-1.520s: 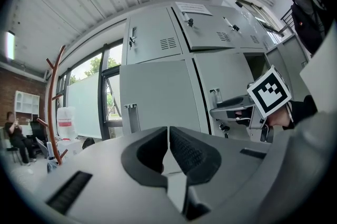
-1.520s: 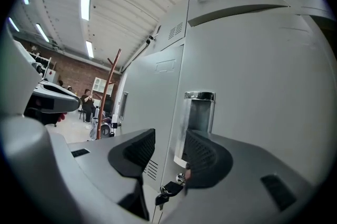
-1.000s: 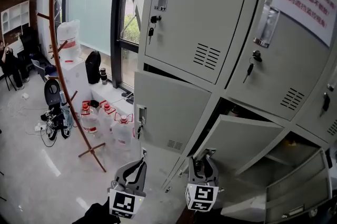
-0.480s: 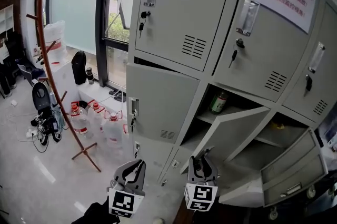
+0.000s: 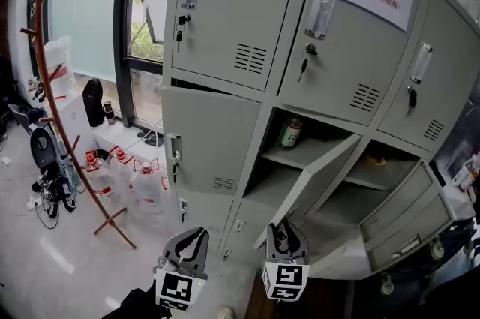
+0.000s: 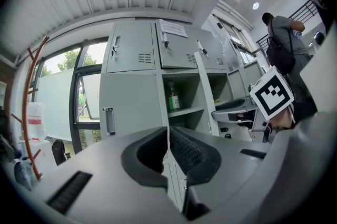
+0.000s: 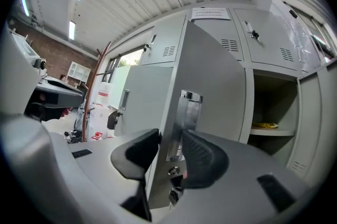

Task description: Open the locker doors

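Note:
Grey lockers (image 5: 232,2) fill the head view. The middle door (image 5: 319,175) of the second row stands swung out, showing a shelf with a green bottle (image 5: 290,133). My right gripper (image 5: 287,229) sits at that door's free edge. In the right gripper view the door (image 7: 210,86) runs between the jaws, which are shut on its edge (image 7: 171,138) by the chrome handle (image 7: 188,112) and have just been opening a little. My left gripper (image 5: 196,235) hangs to the left, shut on nothing (image 6: 168,136). The left door (image 5: 210,137) of that row is closed.
The right column's door (image 5: 397,224) also hangs open, with something yellow (image 5: 379,157) on its shelf. A wooden coat stand (image 5: 60,122) and water jugs (image 5: 142,186) stand left of the lockers by the window. A person (image 6: 284,44) stands at the right in the left gripper view.
The middle door has swung further out with my right gripper on it, uncovering the green bottle. The head view has shifted, so the lockers sit more to the left and the right column shows.

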Tool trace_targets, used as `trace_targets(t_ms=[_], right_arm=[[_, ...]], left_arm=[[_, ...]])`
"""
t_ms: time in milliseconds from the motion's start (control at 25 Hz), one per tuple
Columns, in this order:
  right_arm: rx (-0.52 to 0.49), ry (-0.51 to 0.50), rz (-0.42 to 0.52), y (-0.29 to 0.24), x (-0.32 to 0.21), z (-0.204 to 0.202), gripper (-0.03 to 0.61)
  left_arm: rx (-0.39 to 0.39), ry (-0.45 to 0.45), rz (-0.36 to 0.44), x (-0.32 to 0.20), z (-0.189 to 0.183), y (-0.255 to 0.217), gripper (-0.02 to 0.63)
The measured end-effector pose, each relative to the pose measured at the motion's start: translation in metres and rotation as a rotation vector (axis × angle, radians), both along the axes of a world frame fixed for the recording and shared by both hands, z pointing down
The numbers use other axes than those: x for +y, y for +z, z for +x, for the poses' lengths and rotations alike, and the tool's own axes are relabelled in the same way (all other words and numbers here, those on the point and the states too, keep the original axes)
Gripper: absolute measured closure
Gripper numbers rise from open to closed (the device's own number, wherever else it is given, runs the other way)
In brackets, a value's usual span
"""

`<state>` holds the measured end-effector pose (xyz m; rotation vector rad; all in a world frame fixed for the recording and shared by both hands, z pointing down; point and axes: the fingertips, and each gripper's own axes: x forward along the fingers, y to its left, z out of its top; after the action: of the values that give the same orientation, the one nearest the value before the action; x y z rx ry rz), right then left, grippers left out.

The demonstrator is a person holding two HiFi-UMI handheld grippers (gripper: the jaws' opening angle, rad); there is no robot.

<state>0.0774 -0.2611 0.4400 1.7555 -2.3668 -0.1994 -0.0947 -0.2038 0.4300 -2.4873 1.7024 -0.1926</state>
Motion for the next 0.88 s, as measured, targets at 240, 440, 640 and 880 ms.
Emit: trace_targets(t_ms=[240, 440, 640, 880], right_arm=[[0.014, 0.057, 0.007, 0.0, 0.022, 0.016, 0.434], [0.017, 0.098, 0.006, 0.002, 0.039, 0.031, 0.462], [0.021, 0.149, 0.006, 0.004, 0.056, 0.052, 0.483], [0.025, 0.212, 0.004, 0.005, 0.074, 0.085, 0.491]], left_arm=[[0.002, 0.05, 0.002, 0.013, 0.013, 0.0, 0.583], [0.004, 0.092, 0.007, 0.022, 0.027, 0.0, 0.583], [0.006, 0.137, 0.011, 0.031, 0.046, 0.0, 0.583], [0.01, 0.188, 0.013, 0.038, 0.07, 0.0, 0.583]])
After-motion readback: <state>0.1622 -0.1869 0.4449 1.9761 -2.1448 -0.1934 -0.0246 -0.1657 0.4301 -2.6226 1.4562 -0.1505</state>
